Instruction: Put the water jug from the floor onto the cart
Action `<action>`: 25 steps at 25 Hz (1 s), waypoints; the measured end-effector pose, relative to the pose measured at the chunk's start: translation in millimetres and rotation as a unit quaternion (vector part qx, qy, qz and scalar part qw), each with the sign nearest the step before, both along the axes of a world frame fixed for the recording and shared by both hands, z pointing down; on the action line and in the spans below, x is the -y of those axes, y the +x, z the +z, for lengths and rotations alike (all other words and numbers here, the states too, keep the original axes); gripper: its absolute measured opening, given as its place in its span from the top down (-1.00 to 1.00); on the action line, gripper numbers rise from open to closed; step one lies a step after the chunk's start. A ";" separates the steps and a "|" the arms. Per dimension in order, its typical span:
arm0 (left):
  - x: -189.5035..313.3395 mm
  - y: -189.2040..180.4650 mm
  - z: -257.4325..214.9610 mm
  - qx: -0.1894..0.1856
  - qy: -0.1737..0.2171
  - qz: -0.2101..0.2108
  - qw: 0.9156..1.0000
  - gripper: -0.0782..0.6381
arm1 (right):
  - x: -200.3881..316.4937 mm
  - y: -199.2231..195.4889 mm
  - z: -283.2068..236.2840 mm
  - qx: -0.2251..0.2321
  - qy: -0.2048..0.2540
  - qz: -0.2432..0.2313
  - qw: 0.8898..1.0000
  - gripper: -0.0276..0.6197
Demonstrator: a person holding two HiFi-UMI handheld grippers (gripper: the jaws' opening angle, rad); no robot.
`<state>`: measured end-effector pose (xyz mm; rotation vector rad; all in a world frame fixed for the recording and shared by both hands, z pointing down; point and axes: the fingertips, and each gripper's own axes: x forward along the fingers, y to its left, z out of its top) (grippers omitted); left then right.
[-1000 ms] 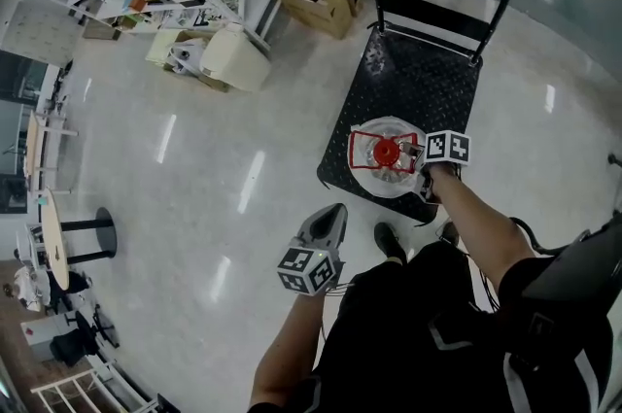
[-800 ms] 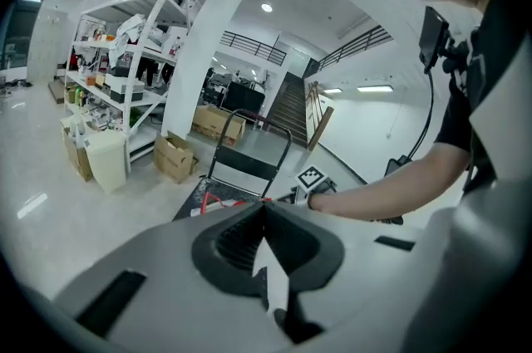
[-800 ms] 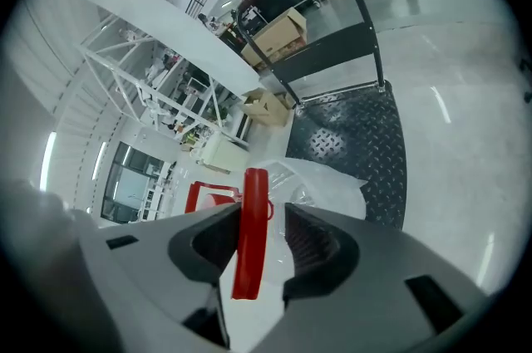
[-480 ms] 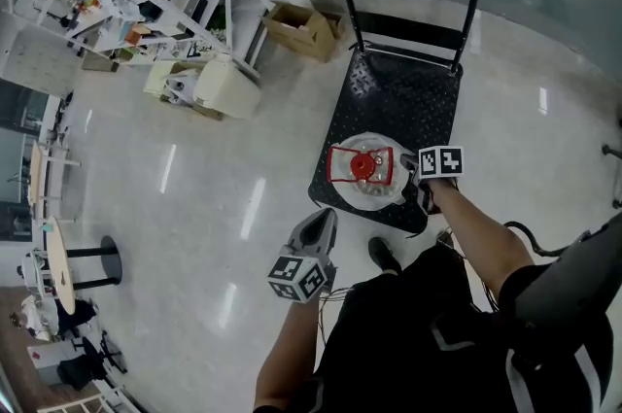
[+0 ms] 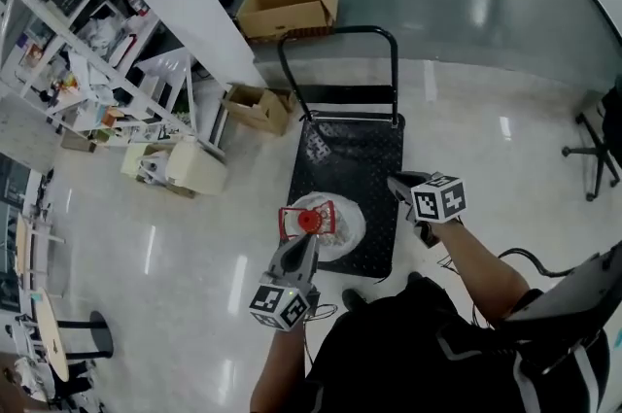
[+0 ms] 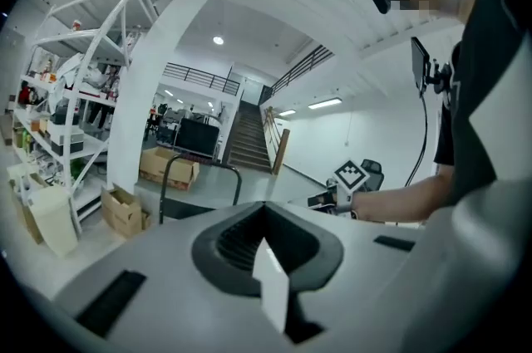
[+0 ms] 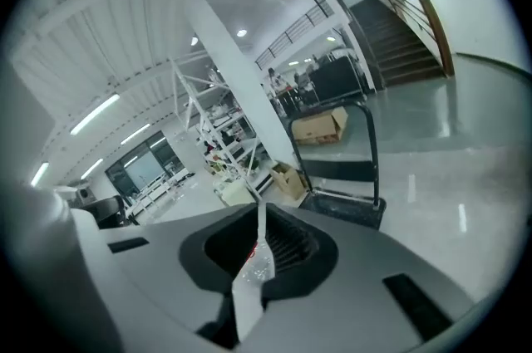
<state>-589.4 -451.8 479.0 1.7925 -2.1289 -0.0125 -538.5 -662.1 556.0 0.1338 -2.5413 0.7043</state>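
And the jug (image 5: 328, 228) is on the cart (image 5: 362, 156)! It stands upright at the 7 o'clock corner of the deck, red cap on top, and neither tool is touching it. By the look of it the job is done, though the jug sits close to the deck's near edge, which is a spot to watch if the cart gets rolled.

The left gripper (image 5: 299, 249) is at the jug's 6 o'clock. From the head view it overlaps the red handle, but its own view looks out over the hall at the cart's push bar with no jug in sight, so I'd say it's held above the jug and clear of it. Its jaws are pressed together with nothing in them.

The right gripper (image 5: 399, 184) is off at the jug's 3 o'clock, over the deck's right edge, forearm stretched forward and tipped a little downward. Its jaws have just been closing and now stand all but together, also with nothing in them.

Both arms are out in front at about the same level, tips toward 12 o'clock. That reads as a clean hands-off stance.
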 end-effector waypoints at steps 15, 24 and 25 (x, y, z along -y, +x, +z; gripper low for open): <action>116.8 116.1 -70.1 0.022 0.053 0.069 0.996 0.78 | 76.7 160.2 -127.9 0.073 0.152 0.028 0.985 0.91; 122.7 169.3 -74.1 0.019 0.043 0.117 0.992 0.78 | 67.9 218.3 -136.2 0.122 0.152 0.070 0.978 0.91; 117.1 176.5 -77.8 0.023 0.048 0.129 0.990 0.78 | 61.3 224.4 -139.9 0.124 0.157 0.080 0.977 0.91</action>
